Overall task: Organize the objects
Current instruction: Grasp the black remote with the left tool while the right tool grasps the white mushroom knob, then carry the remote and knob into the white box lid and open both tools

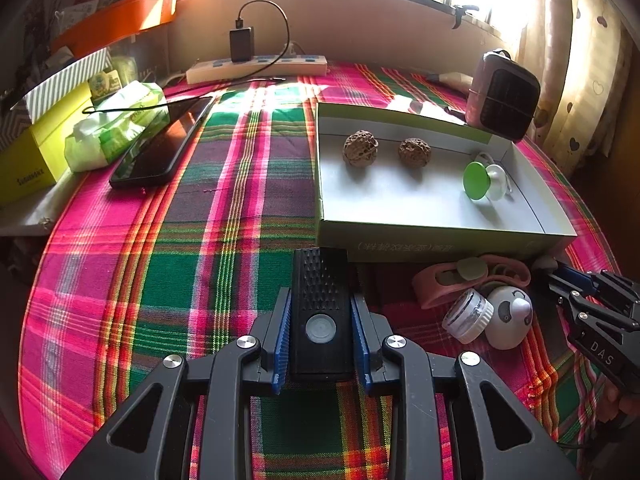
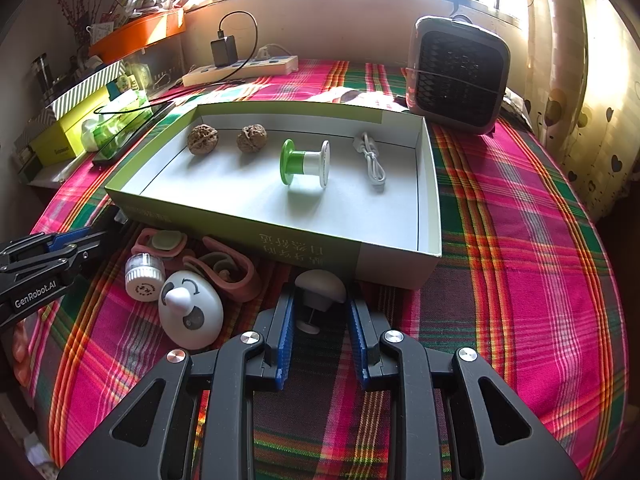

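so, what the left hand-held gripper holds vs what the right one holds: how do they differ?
The left hand-held gripper is shut on a black ribbed box with a round button; the right hand-held gripper is shut on a pale grey mushroom-shaped piece. The box is flat-sided and fills the pads' length; the mushroom piece is domed, on a thin stem. Both are outside the cardboard tray.

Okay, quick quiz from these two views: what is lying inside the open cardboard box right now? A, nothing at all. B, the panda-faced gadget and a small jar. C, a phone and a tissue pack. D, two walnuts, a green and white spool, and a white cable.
D: the right wrist view shows the box holding two walnuts, a green and white spool and a coiled white cable.
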`<state>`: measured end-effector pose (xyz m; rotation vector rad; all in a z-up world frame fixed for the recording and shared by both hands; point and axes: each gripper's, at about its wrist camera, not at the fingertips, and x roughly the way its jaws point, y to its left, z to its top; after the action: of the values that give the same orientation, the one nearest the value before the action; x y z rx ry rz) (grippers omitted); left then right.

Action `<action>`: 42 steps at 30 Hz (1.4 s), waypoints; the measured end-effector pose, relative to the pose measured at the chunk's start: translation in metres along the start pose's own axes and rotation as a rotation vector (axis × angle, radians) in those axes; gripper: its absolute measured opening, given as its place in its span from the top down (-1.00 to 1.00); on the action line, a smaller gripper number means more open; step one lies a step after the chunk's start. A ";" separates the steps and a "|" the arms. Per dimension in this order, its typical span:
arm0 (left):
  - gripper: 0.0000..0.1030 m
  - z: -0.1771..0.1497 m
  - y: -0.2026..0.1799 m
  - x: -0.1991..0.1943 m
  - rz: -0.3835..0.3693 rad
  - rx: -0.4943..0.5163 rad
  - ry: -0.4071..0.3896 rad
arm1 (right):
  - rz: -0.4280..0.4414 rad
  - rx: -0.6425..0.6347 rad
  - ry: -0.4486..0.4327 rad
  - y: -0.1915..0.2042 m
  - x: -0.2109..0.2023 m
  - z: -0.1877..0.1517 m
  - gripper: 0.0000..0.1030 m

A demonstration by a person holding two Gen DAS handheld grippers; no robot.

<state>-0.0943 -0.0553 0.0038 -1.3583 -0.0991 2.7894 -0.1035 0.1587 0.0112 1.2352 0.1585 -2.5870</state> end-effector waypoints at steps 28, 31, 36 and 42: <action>0.52 0.027 -0.010 -0.038 -0.044 0.036 -0.071 | 0.035 -0.020 -0.079 -0.003 -0.031 0.030 0.50; 0.52 0.035 -0.012 -0.036 -0.045 0.039 -0.073 | 0.035 -0.030 -0.087 -0.004 -0.031 0.042 0.50; 0.52 0.048 -0.015 -0.030 -0.056 0.046 -0.076 | 0.031 -0.045 -0.104 -0.008 -0.029 0.064 0.50; 0.52 0.064 -0.020 -0.018 -0.063 0.052 -0.072 | 0.015 -0.071 -0.119 -0.009 -0.021 0.090 0.50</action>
<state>-0.1329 -0.0396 0.0589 -1.2220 -0.0693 2.7683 -0.1608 0.1526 0.0838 1.0516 0.2150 -2.6088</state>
